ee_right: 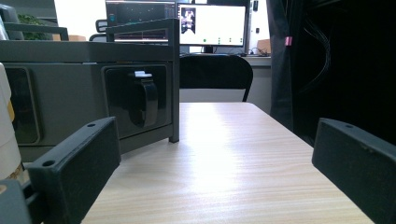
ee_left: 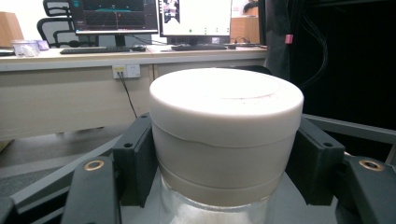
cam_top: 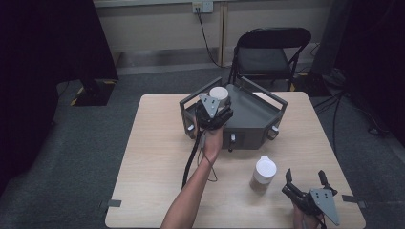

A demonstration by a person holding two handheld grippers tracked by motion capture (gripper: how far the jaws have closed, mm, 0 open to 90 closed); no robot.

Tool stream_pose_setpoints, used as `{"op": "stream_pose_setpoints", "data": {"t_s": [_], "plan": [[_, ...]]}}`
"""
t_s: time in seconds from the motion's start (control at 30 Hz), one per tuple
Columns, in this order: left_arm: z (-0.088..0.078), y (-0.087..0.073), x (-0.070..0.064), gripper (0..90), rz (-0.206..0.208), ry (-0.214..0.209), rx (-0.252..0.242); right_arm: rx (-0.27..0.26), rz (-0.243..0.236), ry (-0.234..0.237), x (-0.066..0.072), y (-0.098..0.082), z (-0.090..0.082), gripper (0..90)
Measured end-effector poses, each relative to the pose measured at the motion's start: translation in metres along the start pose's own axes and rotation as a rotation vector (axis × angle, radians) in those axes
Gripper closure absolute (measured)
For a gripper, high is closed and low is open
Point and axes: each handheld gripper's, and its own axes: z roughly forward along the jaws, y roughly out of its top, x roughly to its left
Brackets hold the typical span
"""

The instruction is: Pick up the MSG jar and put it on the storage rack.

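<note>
My left gripper (cam_top: 217,107) is shut on a jar with a white lid (cam_top: 219,92), held over the left part of a dark grey tray-like box (cam_top: 258,114). In the left gripper view the white lid (ee_left: 226,112) sits squeezed between the two black pads (ee_left: 137,158), with clear glass below it. A second jar with a white lid (cam_top: 264,172) and brown contents stands on the table in front of the box. Just right of it, near the front edge, my right gripper (cam_top: 305,179) rests open; its jaws stand wide apart with bare tabletop between them, right gripper (ee_right: 210,163).
The wooden table (cam_top: 157,157) has bare room at left and front. The grey box (ee_right: 93,88) has raised rails and a latch on its front. A black folding chair (cam_top: 270,52) stands behind the table. Desks with monitors (ee_left: 154,16) are beyond.
</note>
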Motion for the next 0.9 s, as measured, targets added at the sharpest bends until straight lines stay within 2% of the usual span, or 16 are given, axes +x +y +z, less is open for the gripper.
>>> {"op": "stream_pose_setpoints", "data": {"t_s": [0.17, 0.23, 0.67, 0.8, 0.83, 0.9], "plan": [[0.0001, -0.0011, 0.0005, 34.1, 0.004, -0.001, -0.003, 0.002, -0.001, 0.001, -0.0002, 0.0003, 0.0002, 0.2], [0.0013, -0.0017, 0.0015, 34.1, -0.007, -0.006, -0.004, 0.003, 0.0, 0.002, -0.0003, 0.0004, 0.0002, 0.2], [0.0028, -0.0016, 0.0061, 34.0, -0.016, -0.019, -0.003, 0.005, 0.003, 0.0, -0.0003, 0.0008, 0.0004, 0.2], [0.0035, -0.001, 0.0056, 33.7, -0.005, -0.019, -0.002, 0.005, 0.003, -0.001, -0.0001, 0.0009, 0.0005, 0.3], [0.0037, -0.0016, 0.006, 32.8, -0.005, -0.022, -0.005, 0.005, 0.003, -0.002, 0.0, 0.0008, 0.0005, 0.3], [0.0047, -0.0015, 0.001, 17.2, -0.003, 0.009, -0.006, 0.004, 0.002, -0.002, 0.0, 0.0007, 0.0004, 0.3]]}}
